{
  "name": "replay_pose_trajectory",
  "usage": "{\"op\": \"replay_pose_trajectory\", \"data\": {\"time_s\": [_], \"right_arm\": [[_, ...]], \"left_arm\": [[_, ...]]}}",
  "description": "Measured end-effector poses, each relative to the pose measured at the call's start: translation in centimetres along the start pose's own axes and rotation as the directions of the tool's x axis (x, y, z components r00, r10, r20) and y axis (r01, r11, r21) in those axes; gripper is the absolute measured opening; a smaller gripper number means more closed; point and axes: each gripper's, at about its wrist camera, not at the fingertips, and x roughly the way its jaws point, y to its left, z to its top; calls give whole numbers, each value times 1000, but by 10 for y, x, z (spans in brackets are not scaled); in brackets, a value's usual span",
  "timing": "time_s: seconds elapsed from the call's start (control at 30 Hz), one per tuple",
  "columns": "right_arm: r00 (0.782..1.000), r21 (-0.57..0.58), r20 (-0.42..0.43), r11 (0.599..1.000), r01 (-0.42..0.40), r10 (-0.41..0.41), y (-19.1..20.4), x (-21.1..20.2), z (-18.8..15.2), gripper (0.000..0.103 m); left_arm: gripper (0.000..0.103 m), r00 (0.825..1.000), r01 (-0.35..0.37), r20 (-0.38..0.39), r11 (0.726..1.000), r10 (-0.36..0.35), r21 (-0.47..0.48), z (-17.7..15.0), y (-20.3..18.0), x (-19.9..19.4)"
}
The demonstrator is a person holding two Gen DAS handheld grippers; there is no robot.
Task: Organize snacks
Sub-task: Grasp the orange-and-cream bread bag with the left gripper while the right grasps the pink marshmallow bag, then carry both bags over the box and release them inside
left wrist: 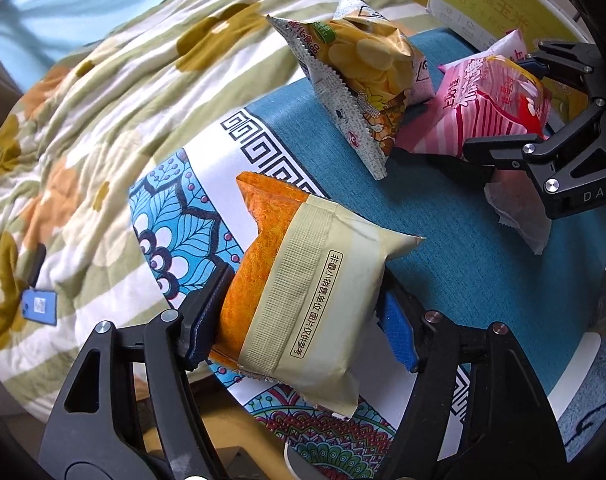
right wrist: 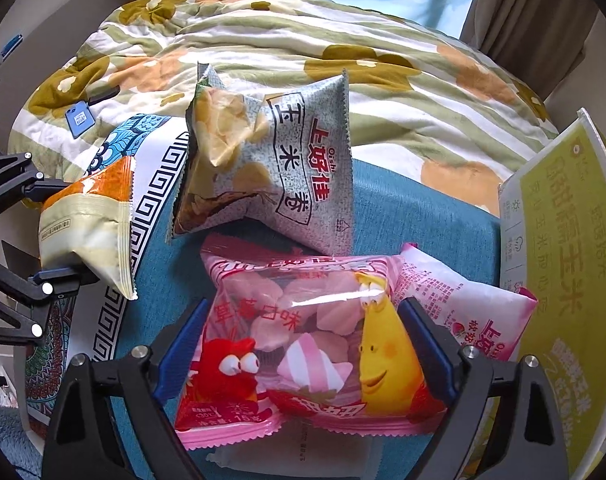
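A counter covered by a teal cloth with a white, key-patterned and floral border is shown beside a bed spread with a green-striped, flower-printed quilt; pale blue and brown curtains are seen behind.

Nearest in the left wrist view, the left gripper is seen with its blue-padded fingers clamped on the sides of an orange-and-cream foil snack packet, which is tilted over the counter's patterned border. In the right wrist view the same packet is seen at the left edge, held clear of the cloth.

The right gripper is seen astride a pink transparent marshmallow bag printed with red and yellow cartoon figures; its blue fingers stand close against the bag's two sides, but whether the pads press on it cannot be told. This bag lies on the teal cloth, over a pale white wrapper.

Behind it, a second pink-and-white packet lies touching the first. Farther back, a grey speckled bag of yellow corn snacks is propped upright on the cloth. At the right, a yellow-green and white cardboard box stands at the counter's edge.

On the quilt, a small blue card is seen.
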Motion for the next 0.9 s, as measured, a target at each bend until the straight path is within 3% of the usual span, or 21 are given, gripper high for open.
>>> {"op": "replay_pose_trajectory", "data": {"time_s": [0.23,0.47,0.7,0.9], "right_arm": [[1000,0,2,1000,7,-7,1,-4,0,76],[1000,21,21,1000,-2,2,2,-17,-6,74],[996,57,85,998,-6,1,2,-58,-10,74],[983,102,183,995,-12,-7,-10,-110,-16,74]], "left_arm": [[65,1000,9,13,998,-8,-56,-4,2,-8],[65,998,-15,51,996,20,-90,-6,-1,-38],[65,993,-20,111,989,36,-146,-2,-10,-82],[65,978,-30,197,979,70,-199,16,-30,-129]]}}
